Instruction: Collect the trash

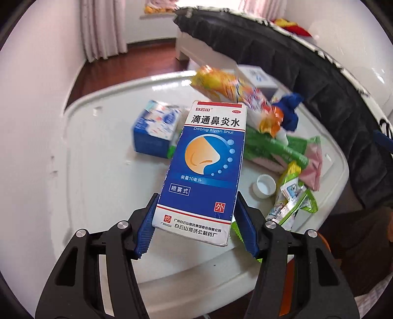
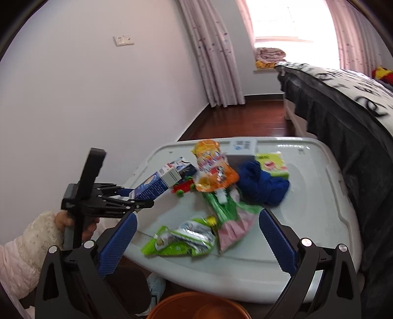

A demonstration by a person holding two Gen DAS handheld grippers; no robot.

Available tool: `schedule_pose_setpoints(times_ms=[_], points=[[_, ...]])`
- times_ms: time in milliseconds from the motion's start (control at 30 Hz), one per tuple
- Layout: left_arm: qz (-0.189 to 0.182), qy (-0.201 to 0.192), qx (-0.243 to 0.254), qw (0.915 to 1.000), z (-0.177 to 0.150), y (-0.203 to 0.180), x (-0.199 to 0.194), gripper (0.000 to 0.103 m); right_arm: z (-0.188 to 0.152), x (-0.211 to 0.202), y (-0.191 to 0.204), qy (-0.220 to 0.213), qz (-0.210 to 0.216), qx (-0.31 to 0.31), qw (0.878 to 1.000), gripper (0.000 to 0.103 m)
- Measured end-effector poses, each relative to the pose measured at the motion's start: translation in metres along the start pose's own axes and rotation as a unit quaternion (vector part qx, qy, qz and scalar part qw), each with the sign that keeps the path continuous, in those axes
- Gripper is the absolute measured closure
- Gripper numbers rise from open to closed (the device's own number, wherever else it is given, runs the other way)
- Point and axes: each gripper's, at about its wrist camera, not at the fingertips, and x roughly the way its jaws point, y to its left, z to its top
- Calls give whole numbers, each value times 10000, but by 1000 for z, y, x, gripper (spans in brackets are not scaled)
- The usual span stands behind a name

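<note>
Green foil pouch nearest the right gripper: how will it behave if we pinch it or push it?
The crumpled green foil pouch looks emptied and flattened, so probably very light and floppy; it would likely fold rather than hold shape. Its glossy film may slip between the pads of the open right hand-held gripper. Lying flat on the white plastic tabletop, a push would probably slide it, not roll it.

White walls [image 2: 98, 98], pink curtains [image 2: 213, 56], bright window [image 2: 289, 22], red-brown wood floor [image 2: 245, 120], dark-skirted bed [image 2: 343, 117]

A white table [image 2: 316, 196] carries wrappers [image 2: 181, 241], a blue cloth [image 2: 262, 184] and a bottle cap [image 1: 265, 185].
</note>
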Motion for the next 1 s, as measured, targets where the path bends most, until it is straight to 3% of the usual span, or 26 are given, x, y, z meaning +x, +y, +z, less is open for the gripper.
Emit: schedule_pose_setpoints(times_ms=[167, 400, 633, 867, 1000], points=[[44, -256, -352, 9990, 12, 28, -14, 45, 50, 54, 10, 655, 306, -419, 9965, 5], [78, -408, -738, 9964, 13, 59, -22, 45, 99, 137, 0, 1482, 1033, -159, 9834, 5], [91, -444, -961, 9943, 9, 82, -21, 45, 111, 206, 5, 1956, 795, -736, 9747, 5], [68, -542, -975, 9937, 10, 85, -21, 45, 115, 236, -9, 2178, 408, -714, 9725, 5], [-7, -542, -966, 9938, 11, 83, -19, 44, 113, 250, -8, 2224, 111, -996, 9698, 6]])
